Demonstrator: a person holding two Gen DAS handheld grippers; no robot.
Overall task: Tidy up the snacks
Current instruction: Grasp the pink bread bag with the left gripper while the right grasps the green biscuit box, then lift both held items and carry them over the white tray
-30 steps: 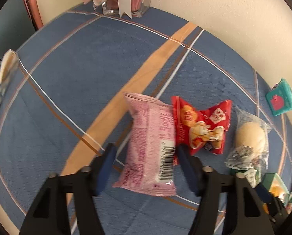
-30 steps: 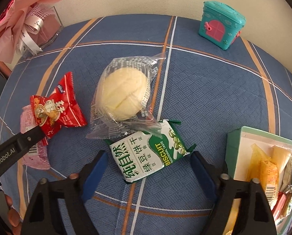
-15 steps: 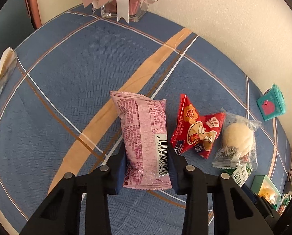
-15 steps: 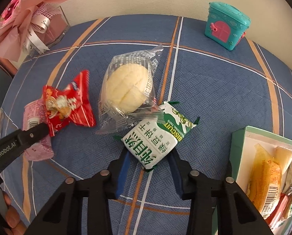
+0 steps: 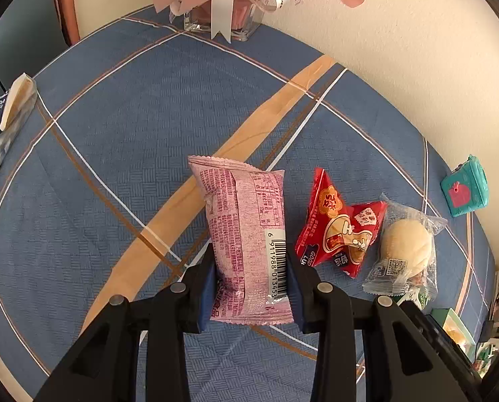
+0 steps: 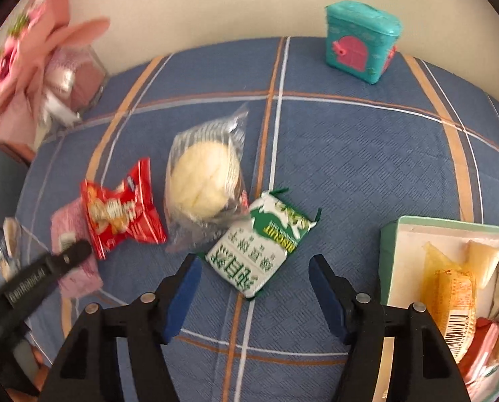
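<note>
Right wrist only: snack box [image 6: 391,234]

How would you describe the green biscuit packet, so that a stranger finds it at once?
On the blue checked tablecloth, look left of the open box of snacks. The biscuit packet lies flat beside the bun in a clear bag. It is the only green and white packet there.

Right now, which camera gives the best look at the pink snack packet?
The left wrist view: the pink snack packet fills the middle, sharp, pinched in the left claw. The right wrist view shows only a blurred pink edge behind the red snack packet.
</note>
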